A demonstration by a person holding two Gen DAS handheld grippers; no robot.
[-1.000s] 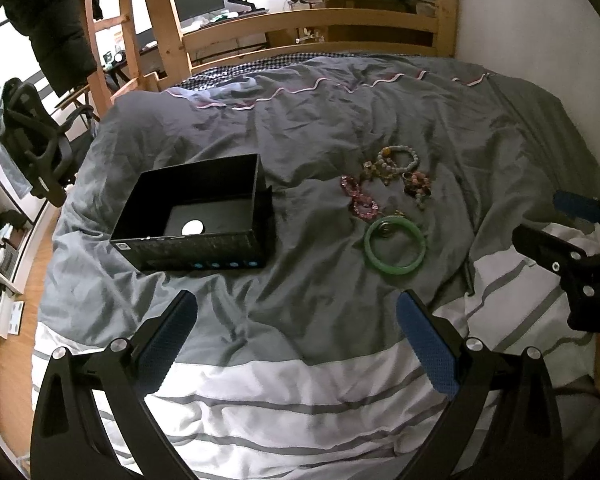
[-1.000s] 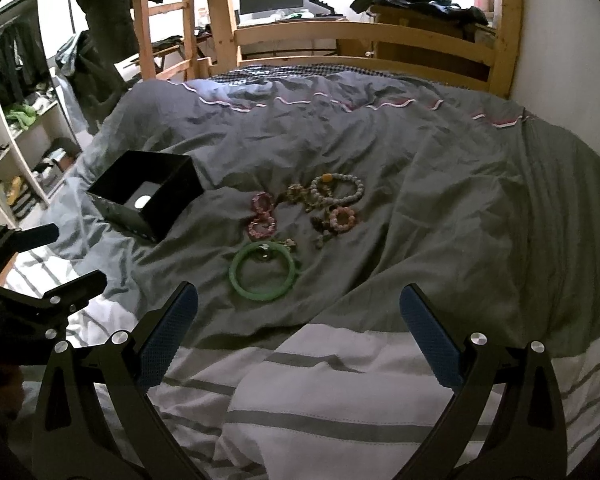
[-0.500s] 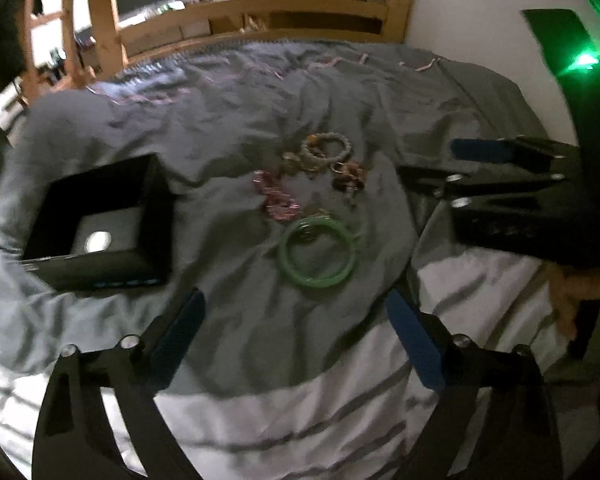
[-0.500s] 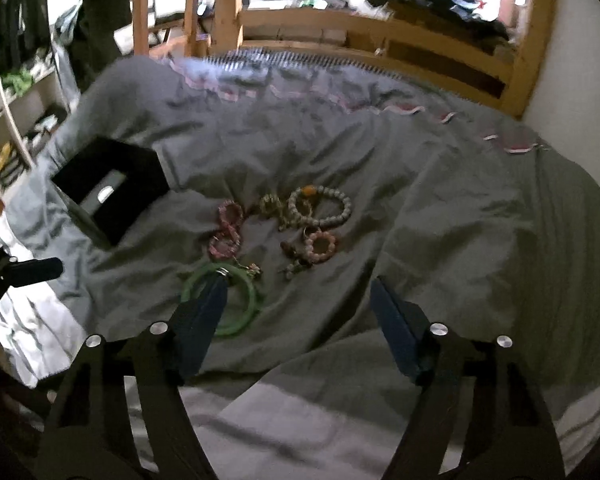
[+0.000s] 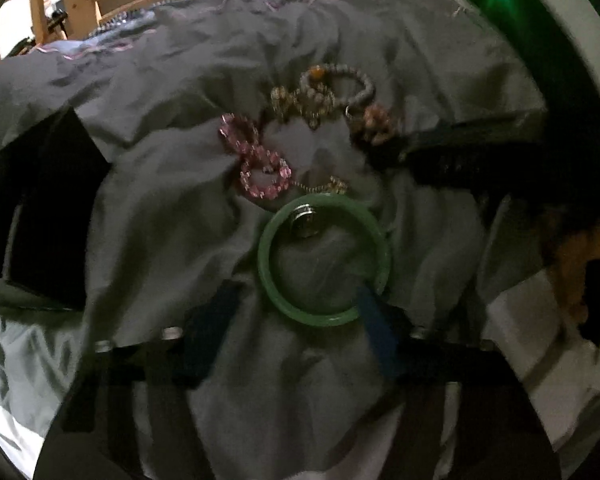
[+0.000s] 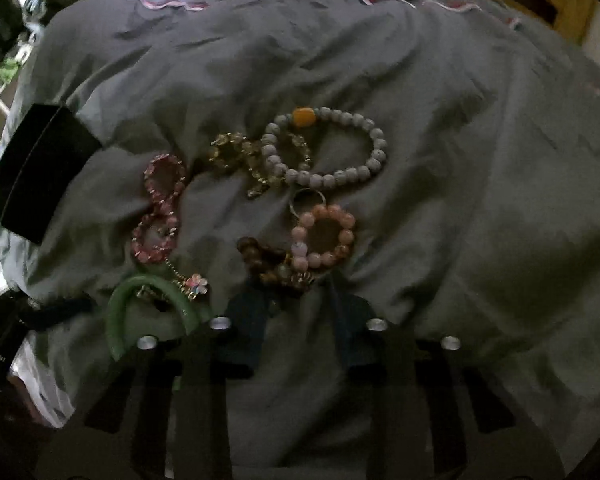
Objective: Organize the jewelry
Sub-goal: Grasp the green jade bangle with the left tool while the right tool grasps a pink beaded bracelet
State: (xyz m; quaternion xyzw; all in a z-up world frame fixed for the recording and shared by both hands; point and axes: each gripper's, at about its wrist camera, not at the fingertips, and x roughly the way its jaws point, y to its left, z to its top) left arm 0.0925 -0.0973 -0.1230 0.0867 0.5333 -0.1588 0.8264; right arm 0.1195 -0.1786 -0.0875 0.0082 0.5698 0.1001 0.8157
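The jewelry lies in a loose cluster on the grey duvet (image 6: 440, 128) of the bed. The left gripper (image 5: 296, 312) is low over the green bangle (image 5: 324, 258), jaws apart: its right finger (image 5: 374, 320) overlaps the bangle's near rim, the left finger sits outside the ring. Whether the finger touches the rim is unclear in the blur. A metal ring (image 5: 305, 220) lies inside the bangle's far edge.

The right gripper (image 6: 300, 312) is open, its tips just short of the brown beads (image 6: 260, 256) and the pink bead bracelet (image 6: 324, 236). Beyond lie the grey bead bracelet (image 6: 328, 146), a gold chain (image 6: 240, 156) and a pink crystal bracelet (image 6: 160, 208). The black box (image 6: 40, 176) sits to the left, apart from the cluster.
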